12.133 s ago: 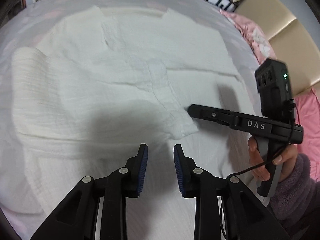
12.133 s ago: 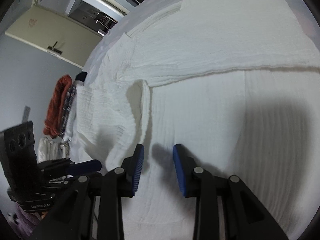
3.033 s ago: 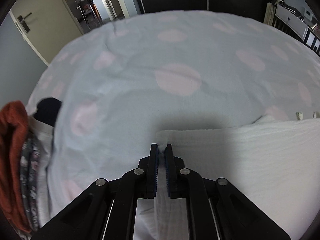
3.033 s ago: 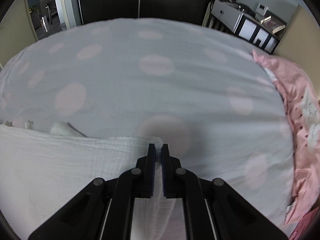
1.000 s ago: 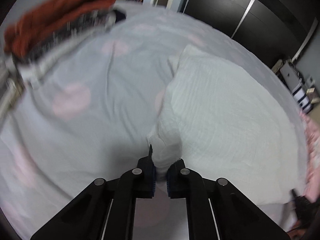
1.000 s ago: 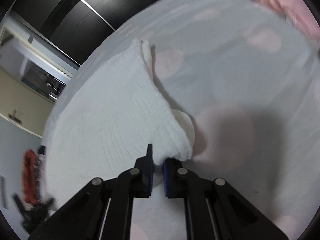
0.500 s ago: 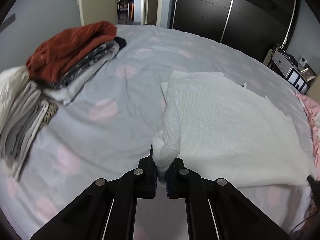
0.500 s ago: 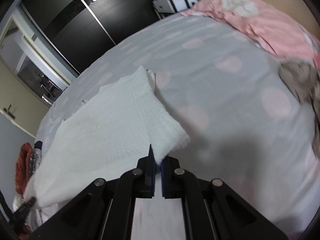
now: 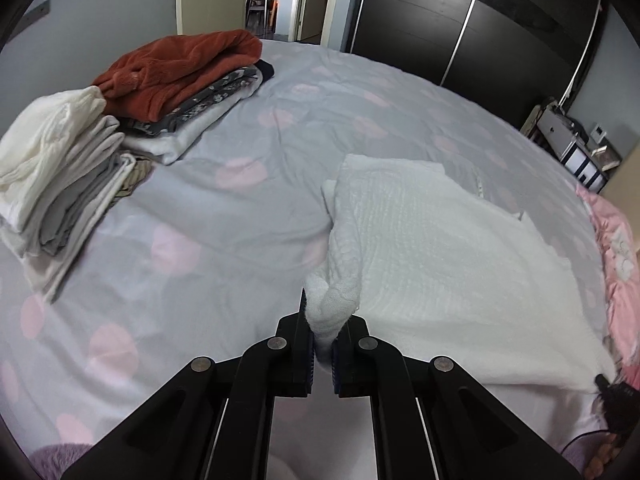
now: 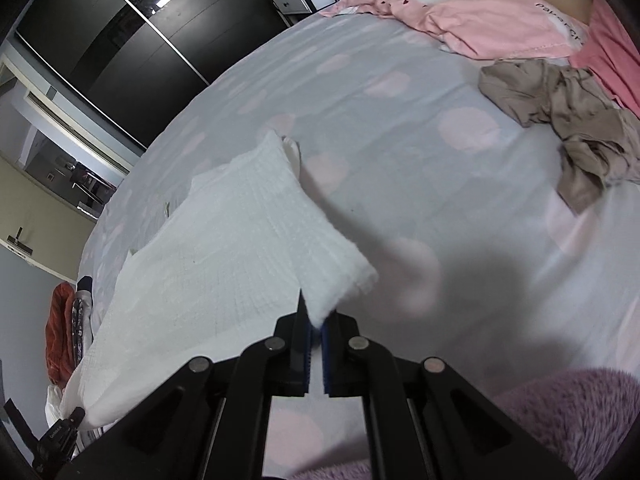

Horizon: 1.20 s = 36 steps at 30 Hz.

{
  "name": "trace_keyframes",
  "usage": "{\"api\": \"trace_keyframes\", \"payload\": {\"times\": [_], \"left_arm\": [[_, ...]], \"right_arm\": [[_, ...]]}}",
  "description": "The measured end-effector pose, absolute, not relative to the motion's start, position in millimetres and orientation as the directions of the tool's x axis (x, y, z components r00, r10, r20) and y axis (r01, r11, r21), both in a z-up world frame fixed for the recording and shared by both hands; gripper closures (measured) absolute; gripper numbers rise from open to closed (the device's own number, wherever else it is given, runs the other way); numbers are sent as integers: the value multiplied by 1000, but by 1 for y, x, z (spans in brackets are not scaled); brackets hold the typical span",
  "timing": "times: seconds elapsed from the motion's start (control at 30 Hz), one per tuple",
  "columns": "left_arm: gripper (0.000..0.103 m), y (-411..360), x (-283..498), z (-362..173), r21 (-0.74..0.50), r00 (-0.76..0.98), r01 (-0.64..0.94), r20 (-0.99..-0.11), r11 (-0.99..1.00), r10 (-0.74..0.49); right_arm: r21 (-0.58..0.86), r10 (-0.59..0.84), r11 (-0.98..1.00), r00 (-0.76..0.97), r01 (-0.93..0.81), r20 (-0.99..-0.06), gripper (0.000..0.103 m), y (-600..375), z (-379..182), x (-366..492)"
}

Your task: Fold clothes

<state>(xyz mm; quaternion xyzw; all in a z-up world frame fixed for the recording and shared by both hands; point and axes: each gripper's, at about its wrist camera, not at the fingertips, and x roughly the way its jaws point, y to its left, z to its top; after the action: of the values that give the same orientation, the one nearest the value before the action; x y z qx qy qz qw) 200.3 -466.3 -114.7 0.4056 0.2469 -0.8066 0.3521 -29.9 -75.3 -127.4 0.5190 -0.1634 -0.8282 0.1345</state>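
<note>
Both corners of white garment (image 9: pixel 432 240) clamped, one in left gripper (image 9: pixel 322 344), one in right gripper (image 10: pixel 316 334), cloth stretching far over spotted bedspread (image 9: pixel 240 216).

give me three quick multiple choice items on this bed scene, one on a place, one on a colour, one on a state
1. Where does the crumpled brown garment lie?
A. on the bedspread near the pink pillow
B. on the folded stack
C. on the floor

2. What colour is the top item of the far folded stack?
A. blue
B. rust red
C. green

3. How is the white garment held?
A. by one gripper
B. by neither
C. by both, left gripper and right gripper

Answers: 1 A, it lies beside the pillow; 2 B, red fleece tops it; 3 C, each gripper pinches a corner.
</note>
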Motion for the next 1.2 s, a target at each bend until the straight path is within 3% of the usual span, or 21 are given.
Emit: {"api": "trace_keyframes", "payload": {"times": [0.23, 0.53, 0.63, 0.67, 0.73, 1.03, 1.2], "left_arm": [[96, -464, 183, -143, 27, -248, 772, -907, -636, -340], [92, -472, 175, -192, 77, -64, 777, -978, -624, -200], [80, -471, 177, -195, 91, -34, 781, -982, -618, -188], [66, -472, 177, -196, 109, -11, 784, -982, -611, -189], [63, -473, 180, -196, 129, 16, 791, -982, -599, -190], [62, -470, 200, -146, -2, -189, 841, -938, -541, -291], [54, -474, 202, -129, -76, -288, 840, -902, -537, -322]], "right_arm": [[306, -306, -950, -341, 58, -889, 100, -87, -141, -31], [150, -168, -980, -138, 129, -976, 96, -113, -176, -41], [161, -176, -980, -128, 118, -976, 94, -109, -177, -41], [164, -178, -979, -125, 118, -976, 92, -108, -177, -40], [167, -181, -979, -119, 122, -976, 86, -108, -177, -39], [175, -178, -984, -398, 45, -900, 85, -83, -130, -15], [221, -228, -973, -498, 75, -837, 81, -85, -108, -4]]}}
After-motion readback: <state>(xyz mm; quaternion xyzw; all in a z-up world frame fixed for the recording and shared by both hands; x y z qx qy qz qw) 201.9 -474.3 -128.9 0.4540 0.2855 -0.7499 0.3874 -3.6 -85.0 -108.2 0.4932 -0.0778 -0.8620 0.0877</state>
